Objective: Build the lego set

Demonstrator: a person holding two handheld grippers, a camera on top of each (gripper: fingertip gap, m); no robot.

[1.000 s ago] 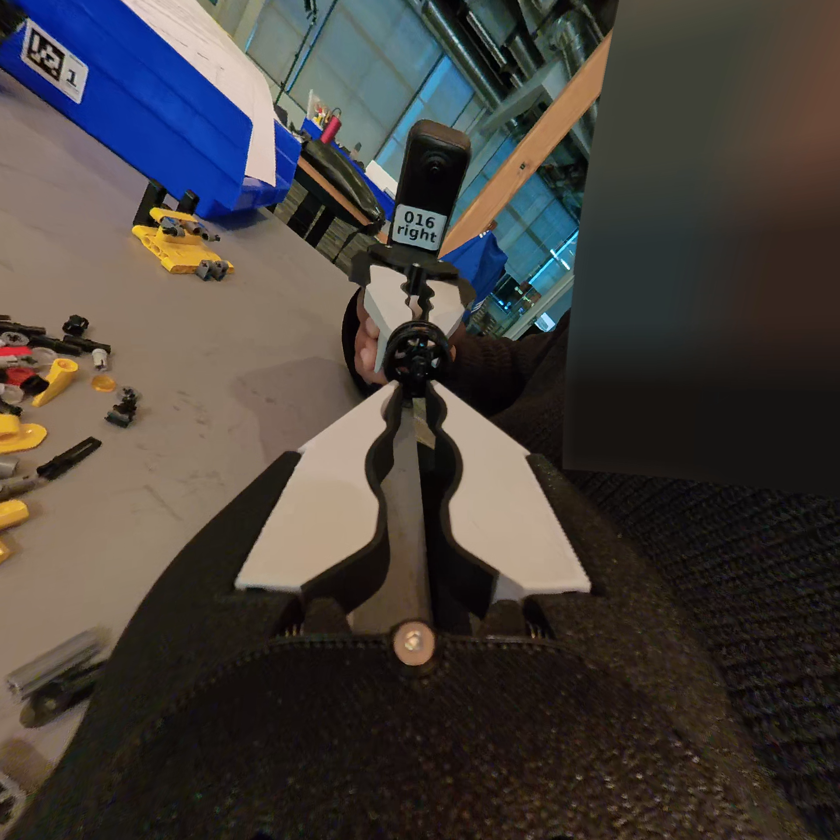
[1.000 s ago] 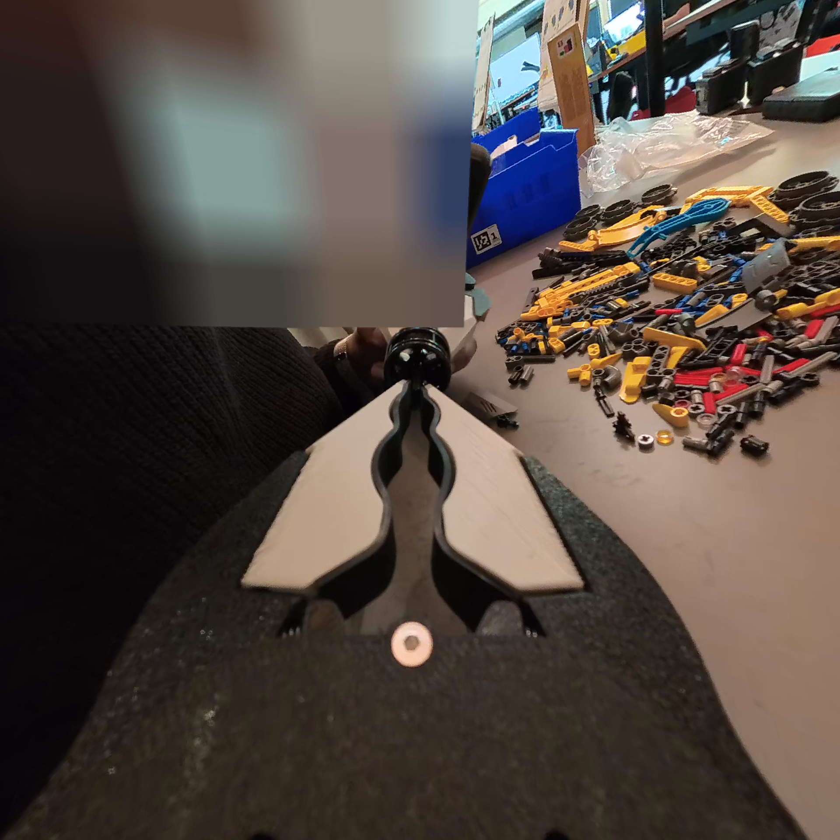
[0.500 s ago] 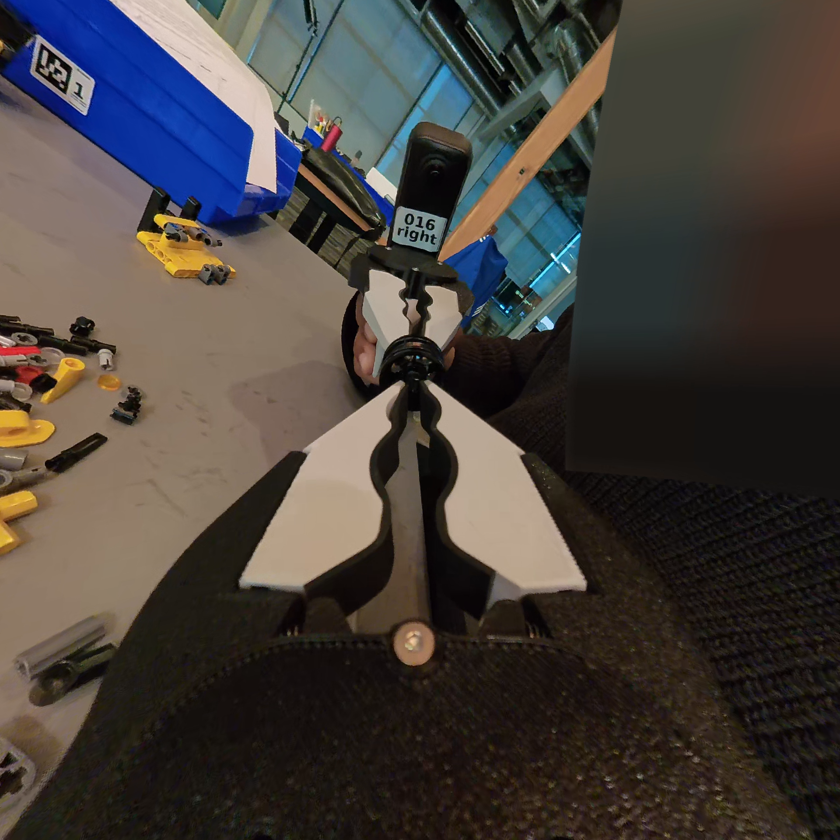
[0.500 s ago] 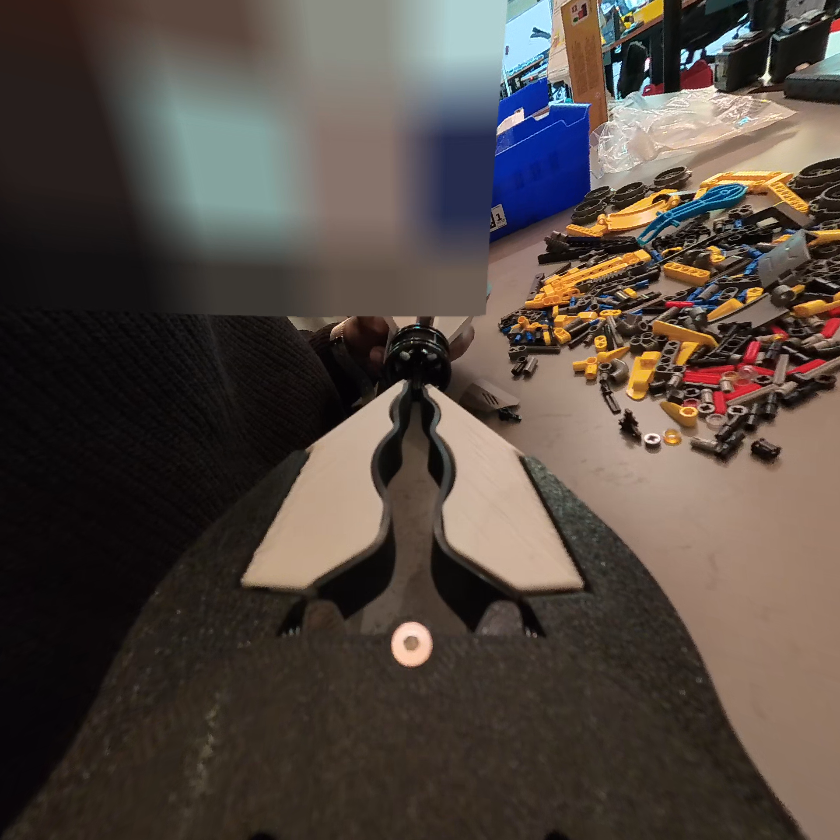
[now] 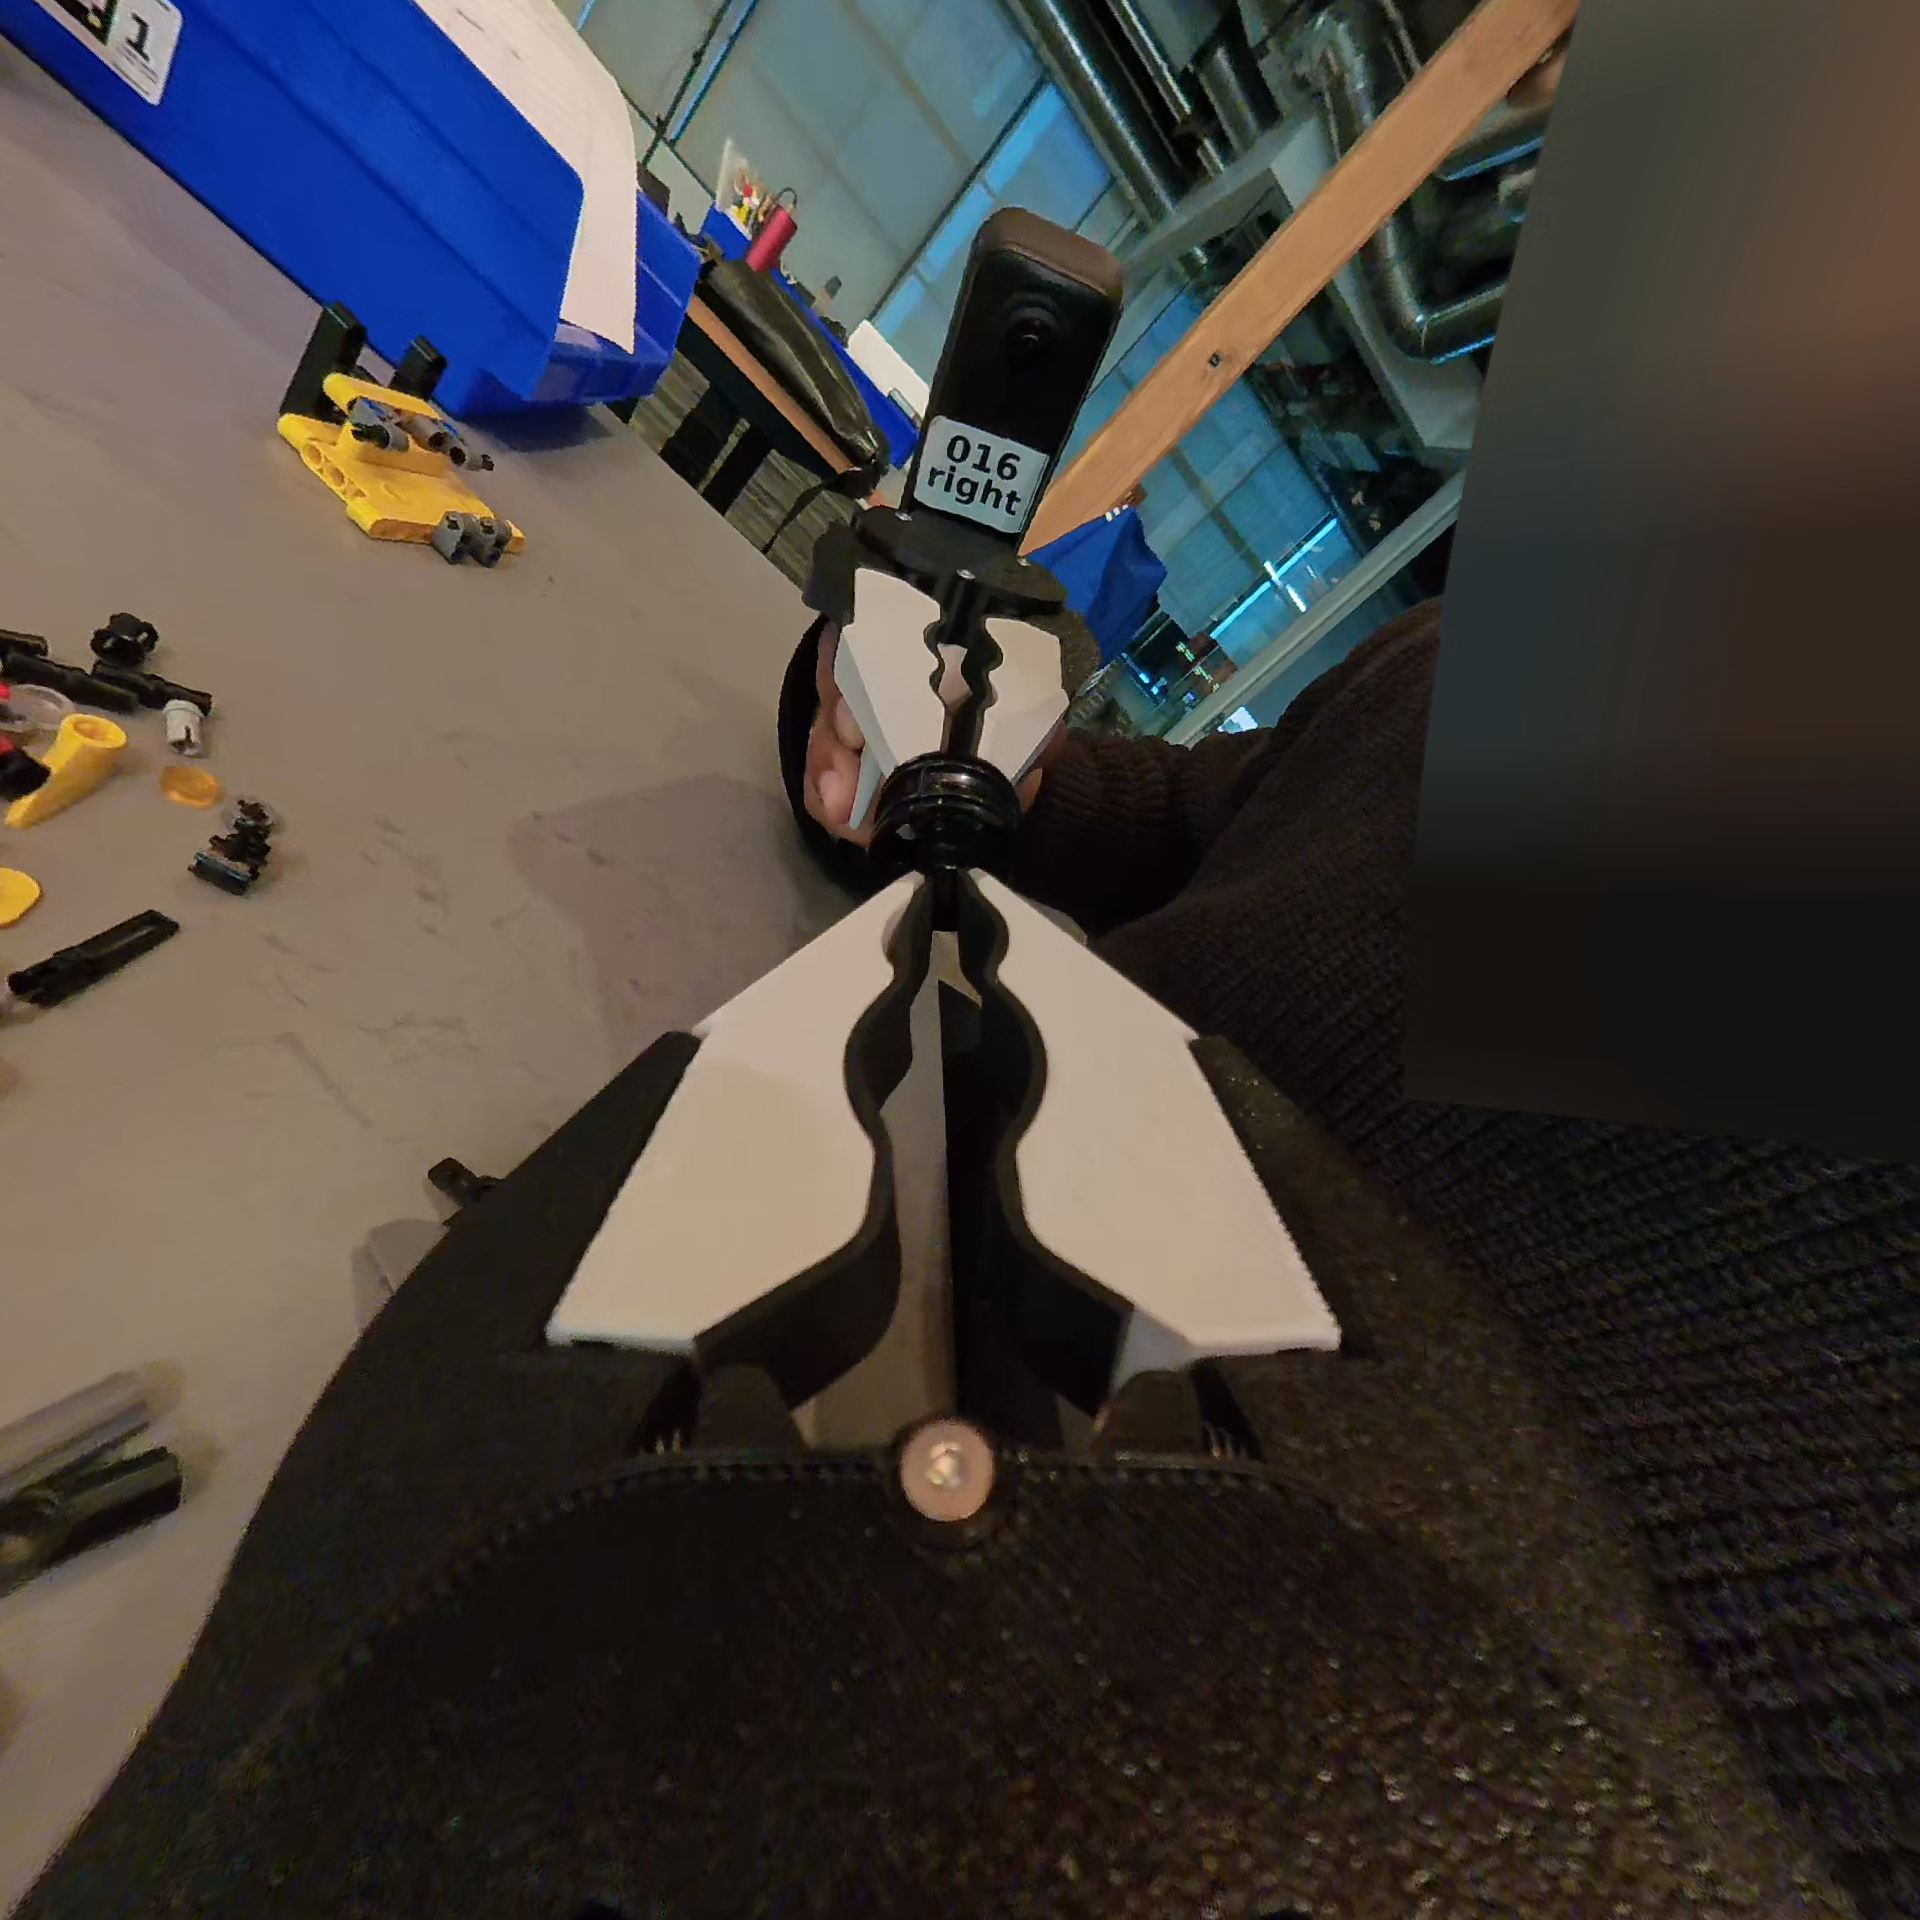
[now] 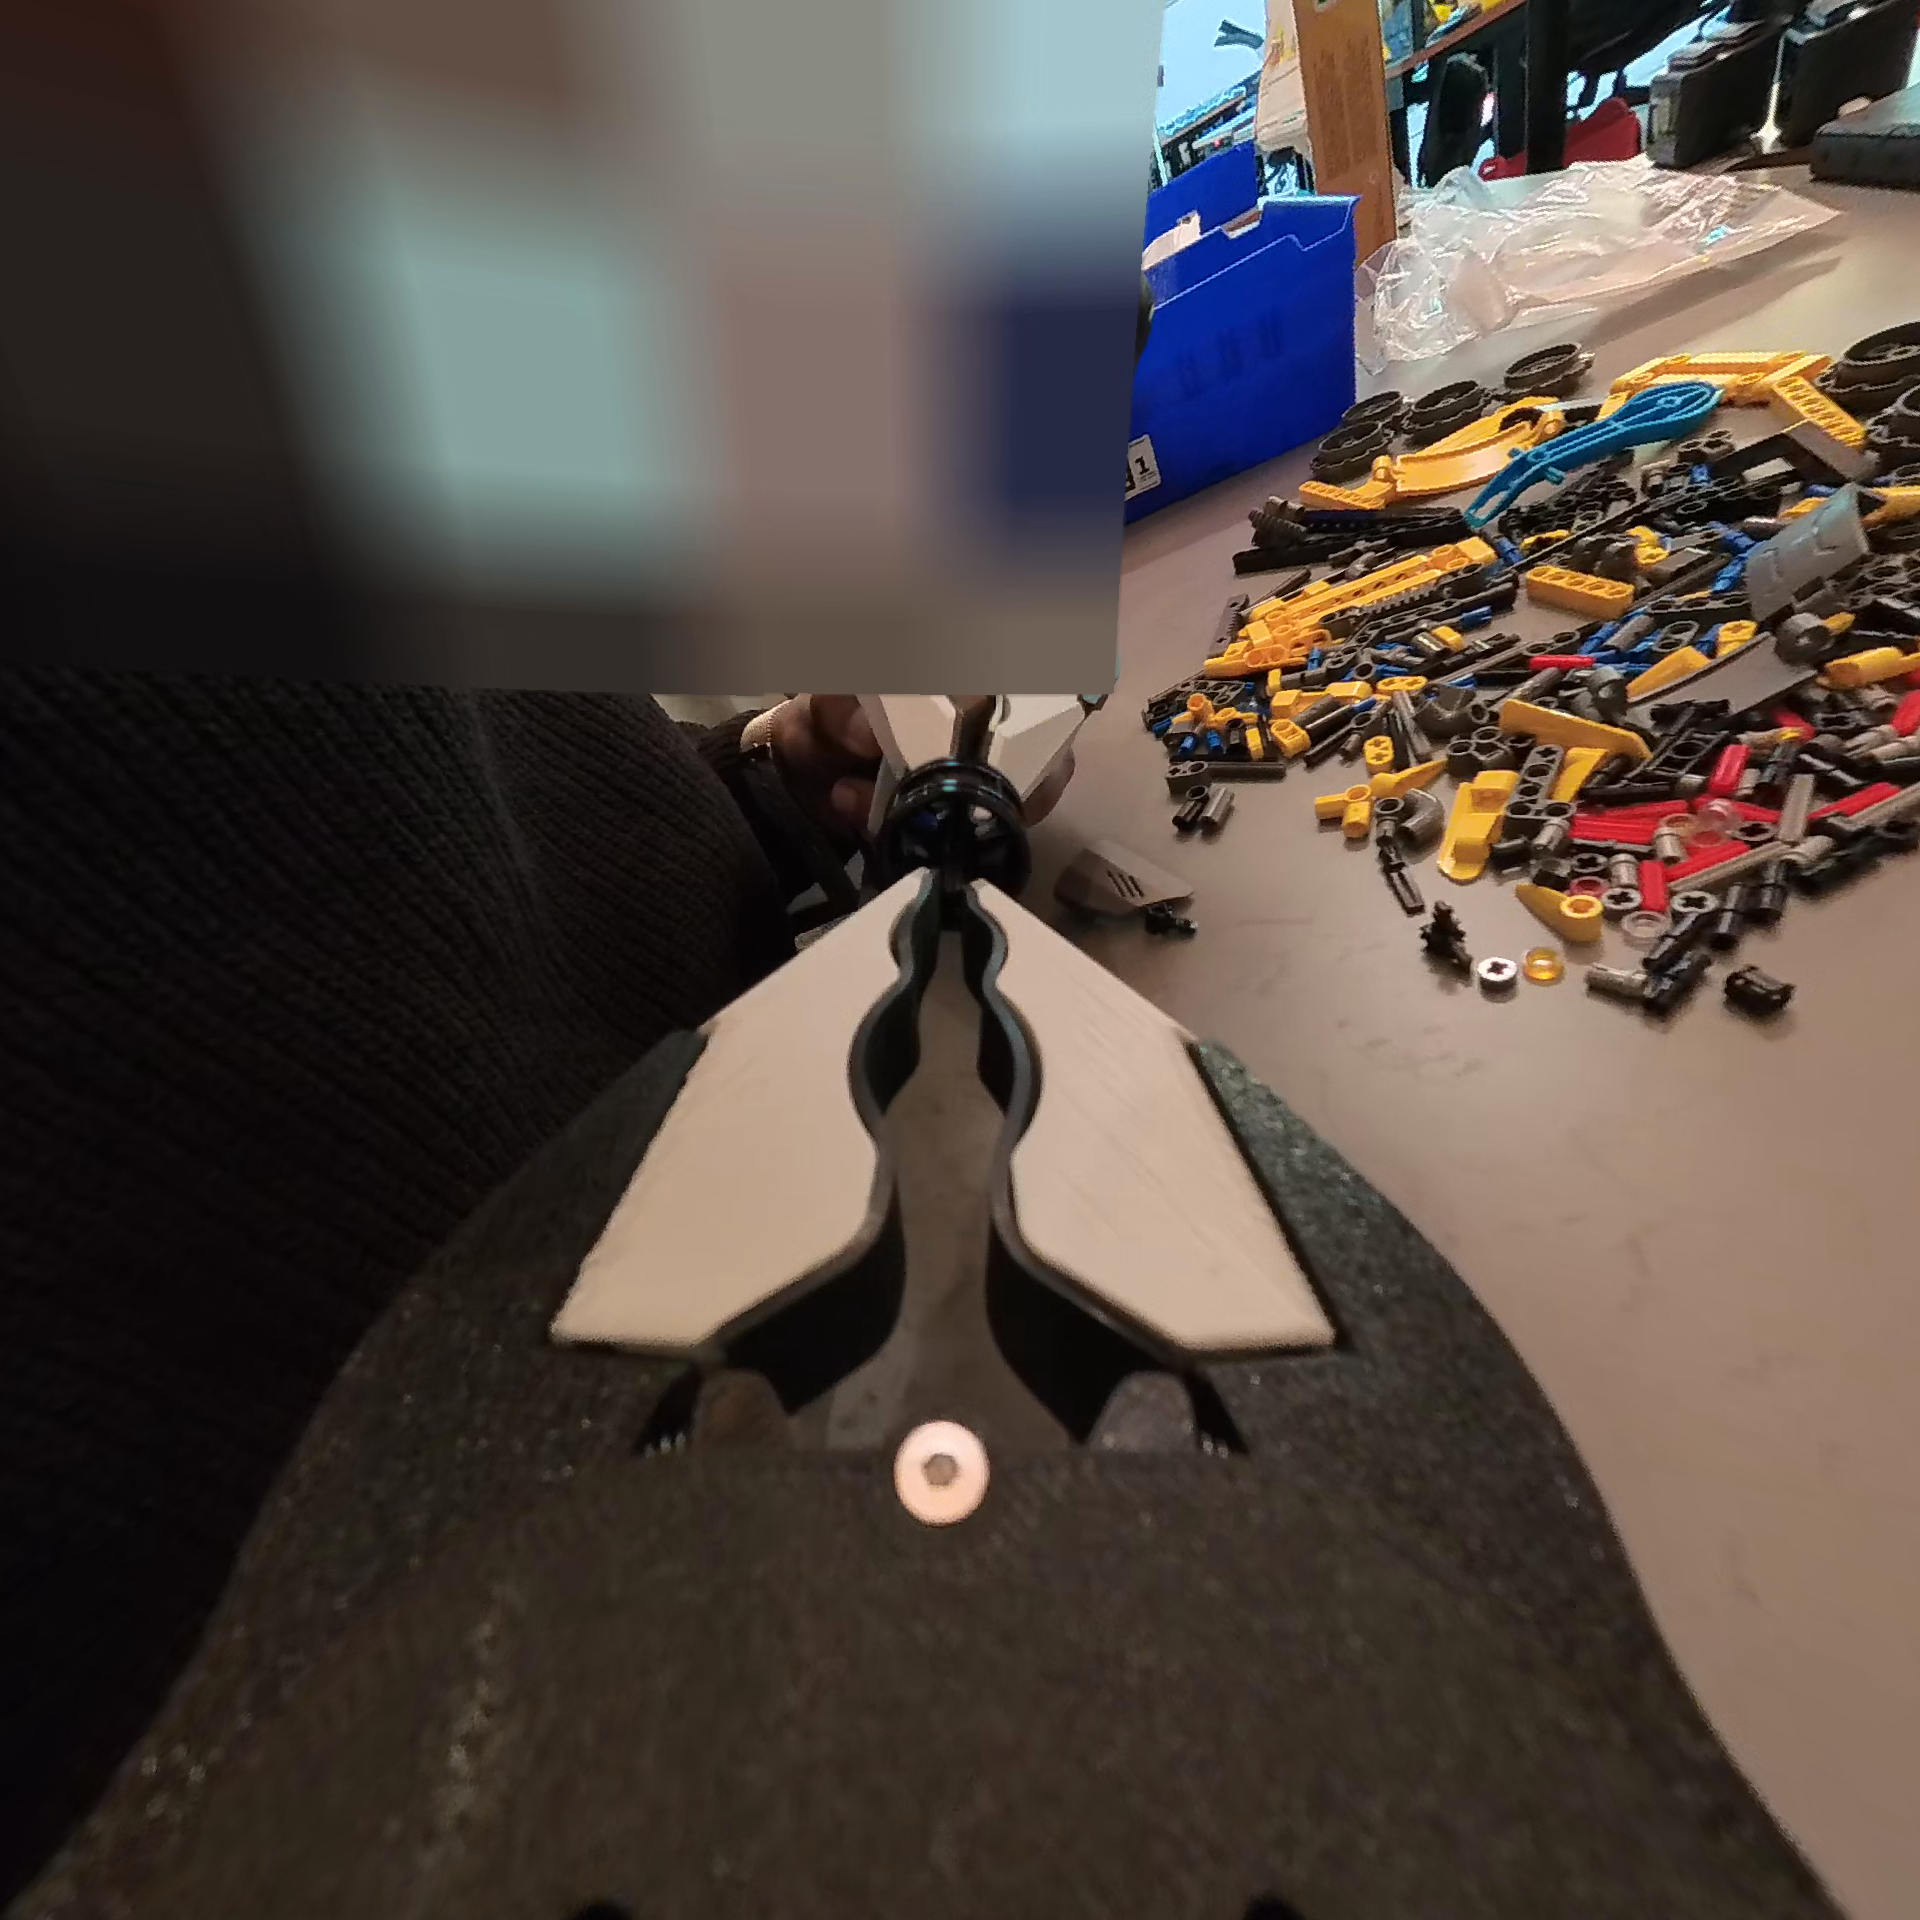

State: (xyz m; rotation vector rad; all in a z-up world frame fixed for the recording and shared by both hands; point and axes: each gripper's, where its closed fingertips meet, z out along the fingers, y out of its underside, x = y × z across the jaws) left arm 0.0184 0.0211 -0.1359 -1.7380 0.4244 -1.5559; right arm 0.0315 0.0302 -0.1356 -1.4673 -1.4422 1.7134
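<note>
A small black wheel [image 5: 943,805] is held in the air between my two grippers, which face each other tip to tip above the grey table [image 5: 468,883]. My left gripper [image 5: 945,883] is shut, its tips pinching the wheel's near side. My right gripper [image 5: 958,764], with a camera on top, is shut on the far side. In the right wrist view the wheel [image 6: 954,831] shows its spokes just past my right gripper [image 6: 951,883]. The left gripper [image 6: 966,732] beyond is partly hidden by a blur patch.
A blue bin [image 5: 343,187] and a yellow assembly [image 5: 395,468] lie at the back left. Loose parts [image 5: 94,748] are scattered at the left. A big pile of building parts [image 6: 1558,707], a grey panel piece [image 6: 1117,883] and a plastic bag [image 6: 1558,239] lie to the right. A dark knitted sleeve [image 5: 1558,1351] fills the near side. My left and right fingertips are right by each other.
The wheel has turned between the tips: the left view now shows its rim edge-on, the right view its spokes. Both grippers stay shut and tip to tip.
</note>
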